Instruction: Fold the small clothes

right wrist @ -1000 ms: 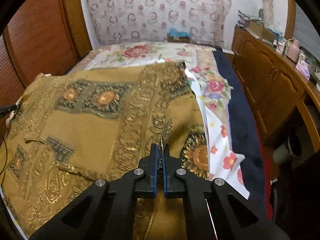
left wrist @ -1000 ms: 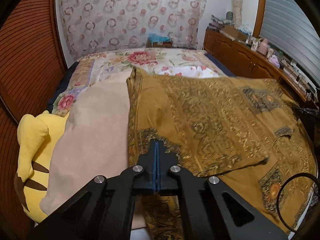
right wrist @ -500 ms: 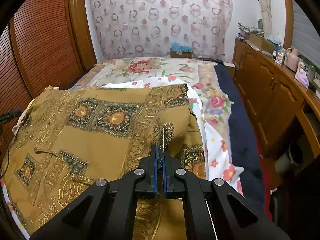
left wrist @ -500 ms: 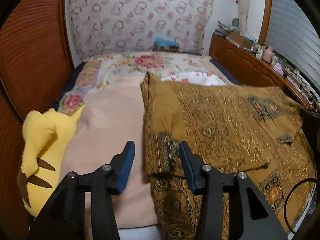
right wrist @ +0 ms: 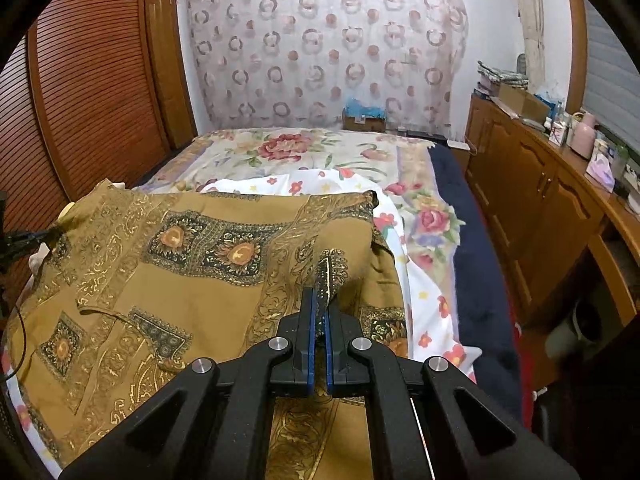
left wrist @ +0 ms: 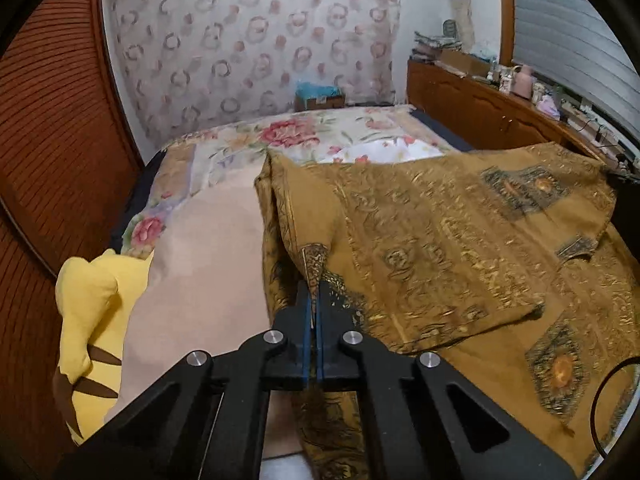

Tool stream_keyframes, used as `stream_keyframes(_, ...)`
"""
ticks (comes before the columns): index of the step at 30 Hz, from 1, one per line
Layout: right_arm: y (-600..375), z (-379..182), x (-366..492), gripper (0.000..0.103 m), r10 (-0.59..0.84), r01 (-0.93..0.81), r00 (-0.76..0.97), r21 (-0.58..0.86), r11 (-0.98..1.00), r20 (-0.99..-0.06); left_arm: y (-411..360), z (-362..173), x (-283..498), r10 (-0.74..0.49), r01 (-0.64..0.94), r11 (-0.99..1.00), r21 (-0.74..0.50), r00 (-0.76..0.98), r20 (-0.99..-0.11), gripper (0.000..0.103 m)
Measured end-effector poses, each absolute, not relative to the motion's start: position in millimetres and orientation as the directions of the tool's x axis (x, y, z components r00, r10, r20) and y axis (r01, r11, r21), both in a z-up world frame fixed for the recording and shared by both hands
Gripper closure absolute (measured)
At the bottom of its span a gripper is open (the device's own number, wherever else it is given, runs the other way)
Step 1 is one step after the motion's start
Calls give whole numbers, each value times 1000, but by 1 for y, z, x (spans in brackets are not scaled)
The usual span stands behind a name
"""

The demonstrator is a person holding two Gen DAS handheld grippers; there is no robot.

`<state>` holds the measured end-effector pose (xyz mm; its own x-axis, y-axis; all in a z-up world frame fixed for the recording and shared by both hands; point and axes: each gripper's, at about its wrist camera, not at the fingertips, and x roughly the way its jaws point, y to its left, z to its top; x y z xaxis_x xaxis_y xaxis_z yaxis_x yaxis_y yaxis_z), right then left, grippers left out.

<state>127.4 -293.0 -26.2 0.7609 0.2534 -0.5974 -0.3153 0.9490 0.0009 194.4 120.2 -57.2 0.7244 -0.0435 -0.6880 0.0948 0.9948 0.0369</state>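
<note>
A mustard-gold patterned garment (left wrist: 440, 240) lies spread across the bed, with a folded flap over its middle. My left gripper (left wrist: 313, 304) is shut on the garment's left edge, which rises in a pinched ridge from the jaws. In the right wrist view the same garment (right wrist: 180, 264) fills the left half. My right gripper (right wrist: 319, 312) is shut on its right edge and holds a raised fold of cloth.
A yellow plush toy (left wrist: 88, 320) and a beige blanket (left wrist: 208, 272) lie left of the garment. A floral bedspread (right wrist: 288, 152) covers the far bed. A wooden cabinet (right wrist: 540, 208) runs along the right side, a slatted wooden wall (left wrist: 52, 140) along the left.
My left gripper opened half a second ago and has now shut on the garment's left edge again. Both grippers have risen, lifting the cloth edges.
</note>
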Motion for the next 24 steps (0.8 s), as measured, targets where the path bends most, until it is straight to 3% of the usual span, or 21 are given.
stream_keyframes(16,-305,-17,72,100,288,-310,804,46,950,-521,137,-31,136,-104,48,993,-107,787,-609,101)
stream_keyframes(24,-315,-17,32,100,296,-310,823,55,949,-486,131,-17,93,-108,61,993,-101,809,-578,101)
